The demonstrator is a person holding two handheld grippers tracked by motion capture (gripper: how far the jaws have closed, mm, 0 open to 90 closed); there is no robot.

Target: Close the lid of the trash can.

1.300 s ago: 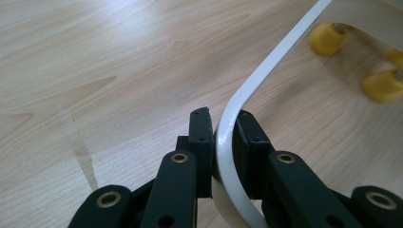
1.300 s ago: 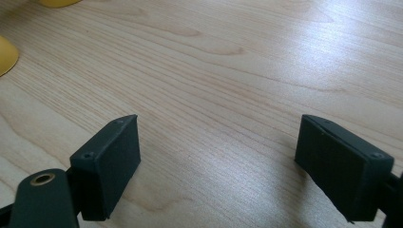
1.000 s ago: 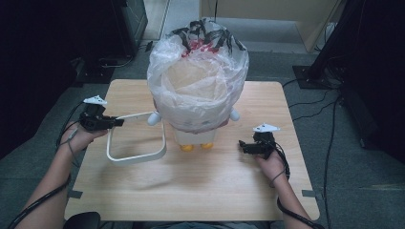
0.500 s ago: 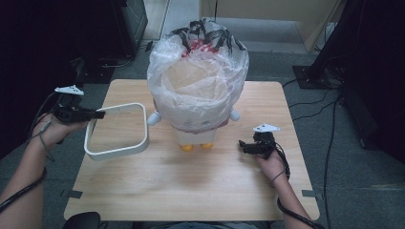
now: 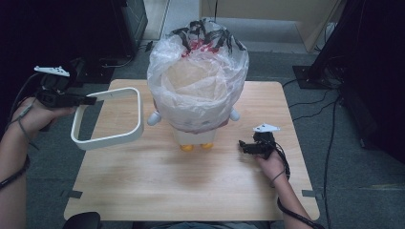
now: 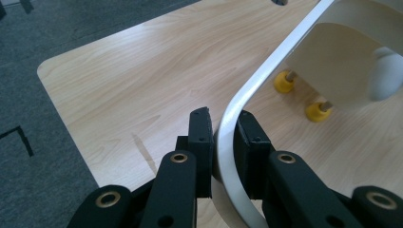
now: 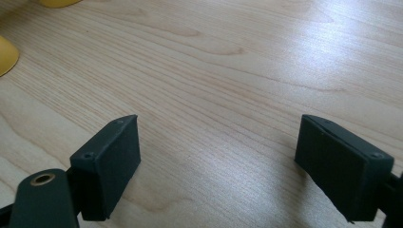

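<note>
The left gripper (image 6: 223,137) is pinching the thin, smooth wall of a white plastic ring (image 5: 109,119), a rounded-square band, its matte black rubbery pads clamped on either face of the curved edge. The ring is hanging in the air, tilted, over the table's left edge, just left of the bin. The bin (image 5: 198,93) is a white cartoon-shaped waste bin on small yellow feet, lined with a crinkled, translucent plastic bag (image 5: 200,71) bunched over its rim. To the bin's right, the right gripper (image 7: 218,161) is resting low over the pale, fine-grained wooden table (image 5: 191,186), its blocky pads standing wide apart with nothing between them.
</note>
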